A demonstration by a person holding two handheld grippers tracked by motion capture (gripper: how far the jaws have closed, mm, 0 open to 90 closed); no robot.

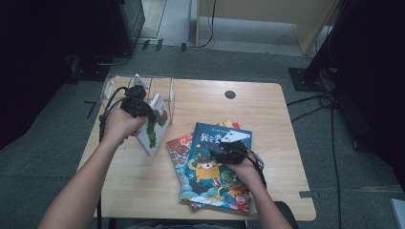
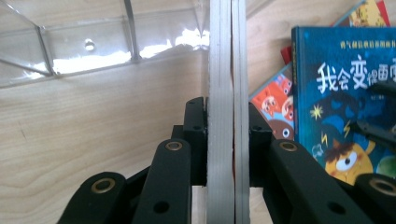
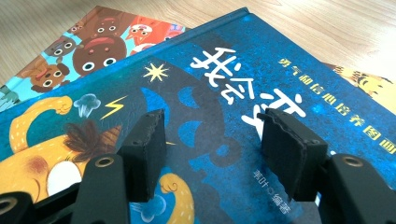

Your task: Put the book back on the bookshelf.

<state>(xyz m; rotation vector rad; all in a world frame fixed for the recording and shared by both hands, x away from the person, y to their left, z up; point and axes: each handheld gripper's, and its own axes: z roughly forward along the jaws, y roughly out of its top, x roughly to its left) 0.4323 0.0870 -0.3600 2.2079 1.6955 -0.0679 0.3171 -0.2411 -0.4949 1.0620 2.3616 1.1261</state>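
Clearly, from the high view, the left claw (image 1: 138, 107) is pinching a thin white-edged picture book (image 1: 154, 125) and holding it upright and tilted at the left of the counter (image 1: 267, 114), just beside the clear acrylic book rack (image 1: 143, 86) at the far left corner. The step in hand looks to me like slotting it into that rack; to do it well, square the book to a divider and lower it straight. Open counter lies to the far right, while the near left edge is close to the forearm.

Next, the left gripper view: both jaws are pressed on the book's page edge (image 2: 226, 93), with the rack wall (image 2: 93, 46) beyond on the left and the blue book (image 2: 345, 84) off right.

Lastly, the right gripper view: the right claw (image 3: 212, 135) is spread, its jaws hovering over or resting on the blue monster-cover book (image 3: 187, 93), which tops a stack over an orange-faced book (image 3: 93, 46). I'd keep that stack steady and well clear of the near edge.
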